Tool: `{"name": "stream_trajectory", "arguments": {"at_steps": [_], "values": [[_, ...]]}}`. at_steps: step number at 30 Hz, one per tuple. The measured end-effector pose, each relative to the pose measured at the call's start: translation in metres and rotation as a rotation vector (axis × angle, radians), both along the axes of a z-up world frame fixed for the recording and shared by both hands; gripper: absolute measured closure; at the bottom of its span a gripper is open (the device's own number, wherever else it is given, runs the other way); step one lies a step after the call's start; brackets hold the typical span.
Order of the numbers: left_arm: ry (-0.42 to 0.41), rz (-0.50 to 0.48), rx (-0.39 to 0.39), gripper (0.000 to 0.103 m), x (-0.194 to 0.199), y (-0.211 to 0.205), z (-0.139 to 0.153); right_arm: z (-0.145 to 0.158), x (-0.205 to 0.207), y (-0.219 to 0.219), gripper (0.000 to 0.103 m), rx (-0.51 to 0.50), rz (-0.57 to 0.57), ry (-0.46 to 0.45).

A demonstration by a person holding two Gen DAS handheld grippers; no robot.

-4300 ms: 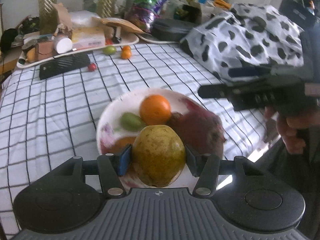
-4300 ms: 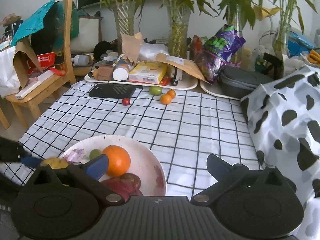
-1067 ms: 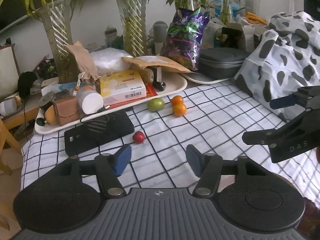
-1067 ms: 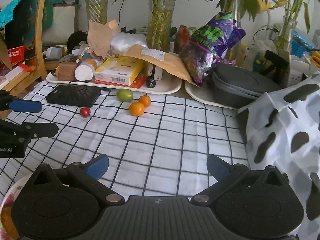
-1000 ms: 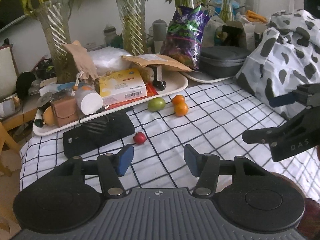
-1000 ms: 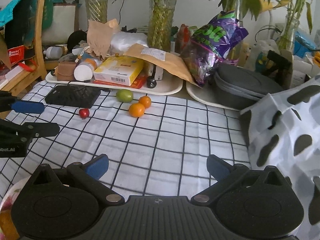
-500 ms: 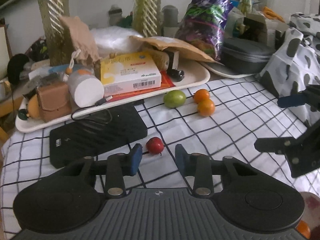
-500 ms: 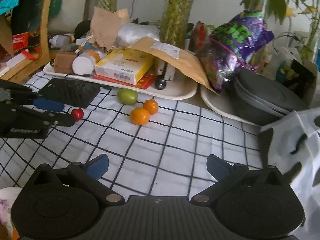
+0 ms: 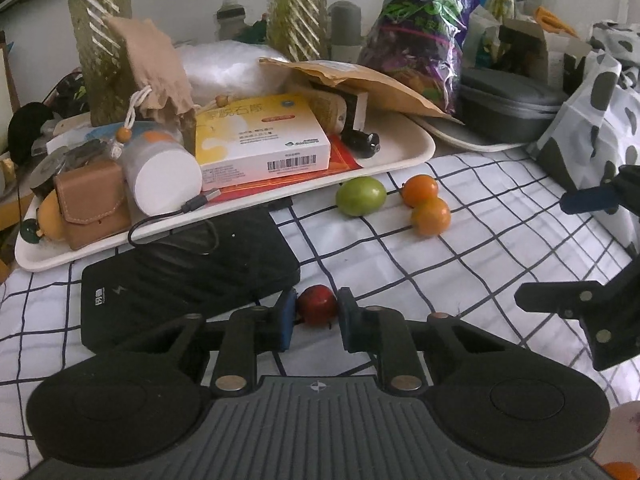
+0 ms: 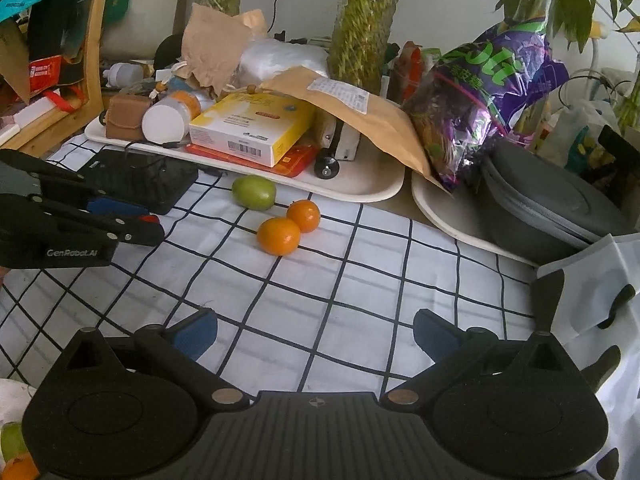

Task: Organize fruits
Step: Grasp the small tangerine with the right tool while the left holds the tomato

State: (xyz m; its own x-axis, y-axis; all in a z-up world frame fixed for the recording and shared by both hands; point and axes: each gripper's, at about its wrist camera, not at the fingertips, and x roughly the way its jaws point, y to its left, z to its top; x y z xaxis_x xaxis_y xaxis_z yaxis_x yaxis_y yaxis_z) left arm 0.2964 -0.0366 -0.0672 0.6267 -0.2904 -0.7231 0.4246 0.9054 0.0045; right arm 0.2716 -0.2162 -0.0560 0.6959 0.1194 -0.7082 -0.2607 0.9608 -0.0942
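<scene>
While it lies on the checked tablecloth (image 9: 500,248) just beside the black power bank (image 9: 188,280), the small red fruit (image 9: 317,304) sits between the blue pads of the left gripper (image 9: 316,312), whose jaws have just been closing and now clamp its two sides. It looks light, round and smooth-skinned, probably soft enough to bruise and apt to roll or squirt out, so a gentle hold across its widest part is the safe one. Beyond it a green fruit (image 9: 360,196) and two small oranges (image 9: 430,216) lie near the edge of the cluttered white tray (image 9: 420,152). The right gripper (image 10: 316,332) hovers over bare cloth, jaws wide apart and empty, with the oranges ahead of it. A second ago the left jaws stood apart with the red fruit well ahead of them; now they are around it, and the tray and fruits look larger in both views. A few seconds ago the left gripper held a yellow-green pear over a plate of fruit; only a sliver of that plate (image 10: 10,400) shows now.
</scene>
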Motion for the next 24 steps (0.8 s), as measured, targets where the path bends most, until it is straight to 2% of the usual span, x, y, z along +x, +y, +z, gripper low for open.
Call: {"name": "stream_trajectory", "arguments": {"at_steps": [6,13,15,19,21,24], "values": [[-0.017,-0.028,-0.01,0.082,-0.004,0.0,0.007,-0.004,0.006,0.001,0.0,0.008,-0.006,-0.006],[-0.039,0.008,-0.014,0.082,-0.003,0.004,0.018,-0.002,0.007,0.007,0.001,0.046,0.027,-0.084],[-0.044,0.021,-0.013,0.082,-0.002,0.006,0.021,-0.004,0.011,0.011,0.012,0.058,0.044,-0.083],[-0.045,0.033,-0.024,0.082,0.0,0.009,0.024,-0.012,0.021,0.022,0.025,0.073,0.07,-0.073],[-0.045,0.034,-0.024,0.082,0.0,0.011,0.026,-0.016,0.025,0.028,0.039,0.07,0.076,-0.082],[-0.043,0.035,-0.033,0.082,0.0,0.013,0.028,-0.02,0.033,0.033,0.051,0.068,0.065,-0.088]]}}
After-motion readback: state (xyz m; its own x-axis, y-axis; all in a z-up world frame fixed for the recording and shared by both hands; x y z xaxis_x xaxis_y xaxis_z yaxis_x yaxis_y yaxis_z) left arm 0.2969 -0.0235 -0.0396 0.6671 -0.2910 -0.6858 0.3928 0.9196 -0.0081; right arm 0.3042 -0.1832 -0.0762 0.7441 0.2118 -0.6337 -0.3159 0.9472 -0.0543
